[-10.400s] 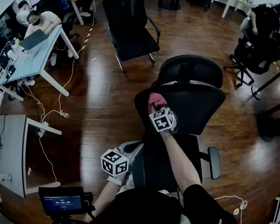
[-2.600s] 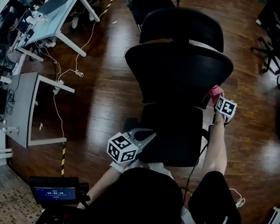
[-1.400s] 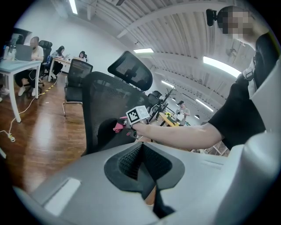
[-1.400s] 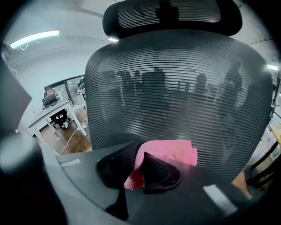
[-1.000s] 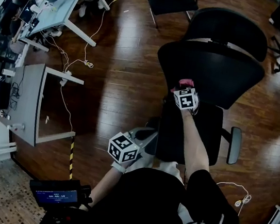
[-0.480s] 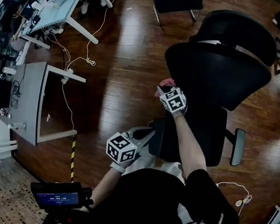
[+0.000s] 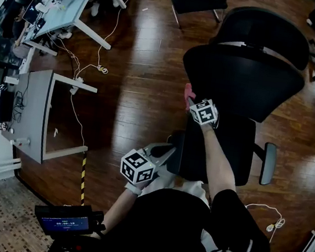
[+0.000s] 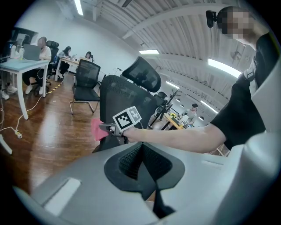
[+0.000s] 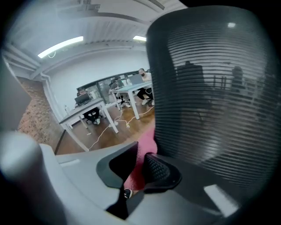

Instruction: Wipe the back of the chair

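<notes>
Head view: a black office chair (image 7: 217,155) stands on the dark wooden floor (image 7: 133,89), just in front of the person. Its back (image 7: 244,77) is wide and rounded, and it is turned toward the person. Above the back there is a separate headrest (image 7: 263,29), joined to it by a pale bar. One padded armrest (image 7: 268,163) shows at the right side of the seat.

The right gripper (image 7: 191,101) is at the left edge of the back, at about half of its height. Its jaws are closed on a pink cloth (image 7: 189,92). In the right gripper view the cloth is pinched between the two black pads and stands out in front of them, lying against the edge of the back. From so near, the back is a dark mesh with fine horizontal ribs, and one can see partly through it. Light gives a small bright spot near its top.

The left gripper (image 7: 162,151) is low, close to the person's body and beside the seat, well apart from the back. In the left gripper view its jaws are pressed together and nothing is between them. This view also shows the chair from the side: the back is curved and the headrest is tilted above it.

To the left of the chair, well apart from it, is a grey table (image 7: 30,115), with thin white cables (image 7: 77,110) lying on the floor near it.
</notes>
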A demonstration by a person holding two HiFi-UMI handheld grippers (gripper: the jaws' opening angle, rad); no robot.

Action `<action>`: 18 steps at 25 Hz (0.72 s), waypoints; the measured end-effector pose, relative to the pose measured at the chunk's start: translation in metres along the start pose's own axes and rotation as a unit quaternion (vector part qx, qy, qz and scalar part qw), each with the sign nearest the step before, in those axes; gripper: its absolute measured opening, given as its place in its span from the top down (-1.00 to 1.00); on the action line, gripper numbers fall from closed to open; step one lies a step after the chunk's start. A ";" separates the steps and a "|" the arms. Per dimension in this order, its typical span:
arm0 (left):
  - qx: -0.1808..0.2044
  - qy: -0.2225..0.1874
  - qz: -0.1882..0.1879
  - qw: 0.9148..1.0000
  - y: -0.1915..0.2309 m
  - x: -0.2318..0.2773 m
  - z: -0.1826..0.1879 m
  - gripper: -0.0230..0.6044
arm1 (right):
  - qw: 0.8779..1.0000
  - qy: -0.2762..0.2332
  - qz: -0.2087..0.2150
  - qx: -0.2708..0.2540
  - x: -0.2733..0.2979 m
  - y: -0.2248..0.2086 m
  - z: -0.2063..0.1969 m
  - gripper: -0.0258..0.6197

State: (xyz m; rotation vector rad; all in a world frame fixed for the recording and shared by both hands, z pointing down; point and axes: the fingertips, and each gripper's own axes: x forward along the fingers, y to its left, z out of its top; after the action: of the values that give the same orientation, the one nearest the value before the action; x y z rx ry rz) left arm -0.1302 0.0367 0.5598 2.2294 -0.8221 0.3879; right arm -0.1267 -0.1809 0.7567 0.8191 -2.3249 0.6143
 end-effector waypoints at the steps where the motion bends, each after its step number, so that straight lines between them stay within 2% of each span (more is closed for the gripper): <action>1: 0.000 0.001 -0.001 1.000 -0.001 0.001 -0.001 0.96 | 1.000 0.002 -0.016 0.008 -0.005 -0.013 -0.003 0.81; 8: 0.008 0.007 -0.004 1.000 -0.013 0.009 0.002 0.96 | 0.997 0.001 -0.064 0.038 -0.034 -0.061 -0.017 0.80; 18: 0.016 0.013 -0.007 1.000 -0.043 0.034 -0.001 0.96 | 0.993 -0.003 -0.106 0.058 -0.092 -0.128 -0.045 0.80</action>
State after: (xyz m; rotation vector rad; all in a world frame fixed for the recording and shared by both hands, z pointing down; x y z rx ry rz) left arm -0.0768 0.0458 0.5545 2.2537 -0.7914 0.4265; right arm 0.0349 -0.2075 0.7566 1.1052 -2.1868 0.6575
